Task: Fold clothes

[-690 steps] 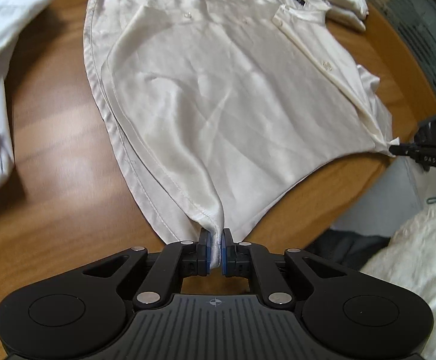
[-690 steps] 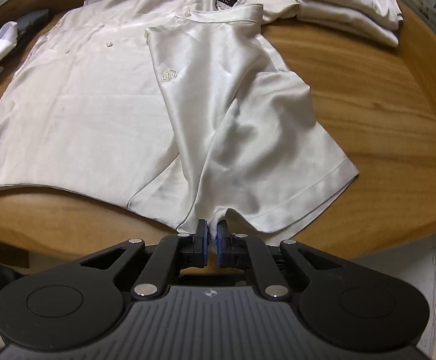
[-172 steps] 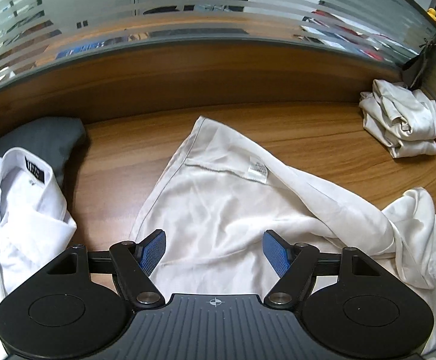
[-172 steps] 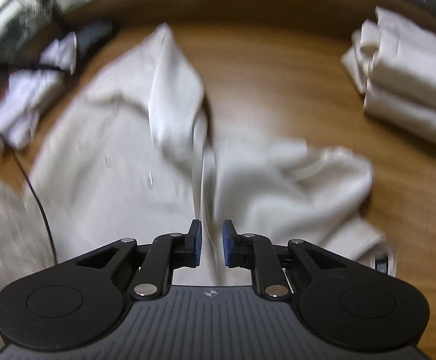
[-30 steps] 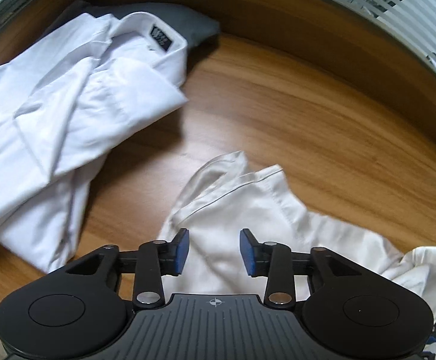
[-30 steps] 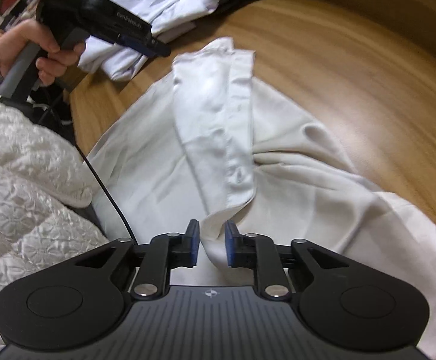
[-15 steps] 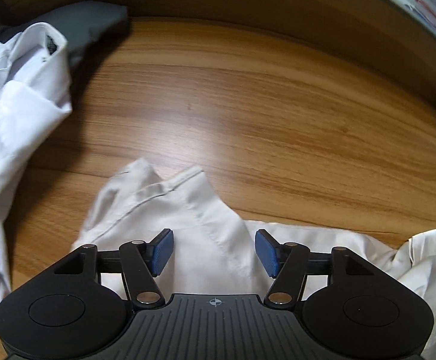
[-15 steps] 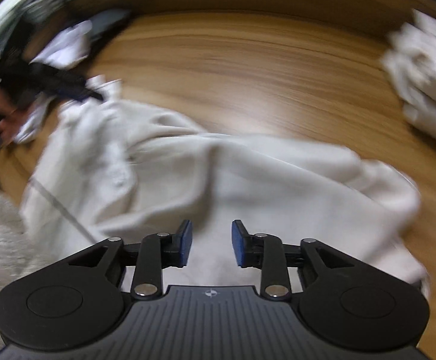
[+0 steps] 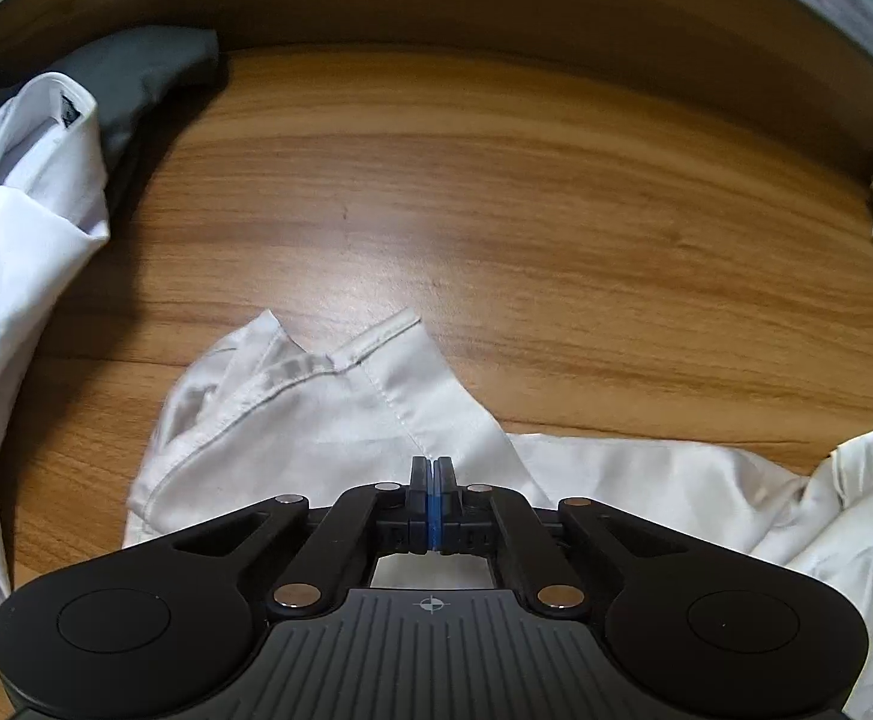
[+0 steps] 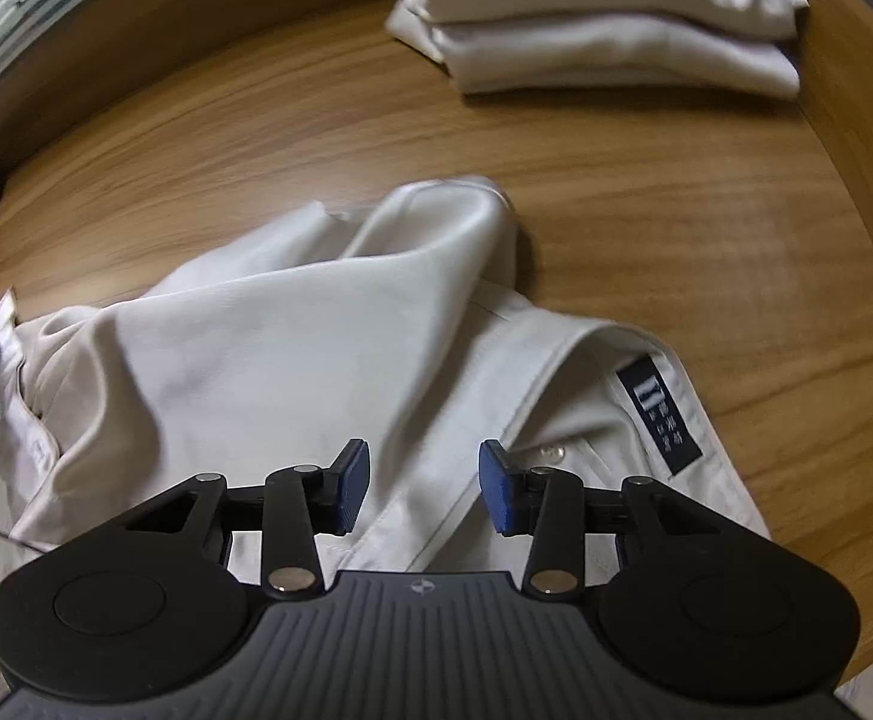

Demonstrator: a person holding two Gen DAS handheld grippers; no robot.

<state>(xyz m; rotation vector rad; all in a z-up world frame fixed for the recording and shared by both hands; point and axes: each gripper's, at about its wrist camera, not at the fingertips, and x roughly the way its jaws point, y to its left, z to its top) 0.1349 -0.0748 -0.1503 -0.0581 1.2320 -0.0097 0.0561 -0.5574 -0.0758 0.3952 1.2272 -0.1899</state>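
A crumpled cream shirt (image 9: 328, 420) lies on the wooden table (image 9: 526, 228). My left gripper (image 9: 433, 468) points steeply down and is shut on the shirt's cloth where a stitched seam runs into the pads. In the right wrist view the same shirt (image 10: 292, 348) is bunched up, and its collar with a dark label (image 10: 661, 417) lies at the right. My right gripper (image 10: 424, 492) hovers over the cloth beside the collar. Its jaws are opening, and the cloth lies under the gap without the pads pressing on it.
A stack of folded cream shirts (image 10: 604, 30) sits at the table's far right. A loose white shirt (image 9: 16, 252) lies at the left on a dark grey garment (image 9: 136, 72). A raised wooden rim (image 9: 436, 6) runs along the back.
The left jaws have snapped shut on the shirt's seam. The right gripper has swung across the shirt to the collar end and its jaws have spread wider.
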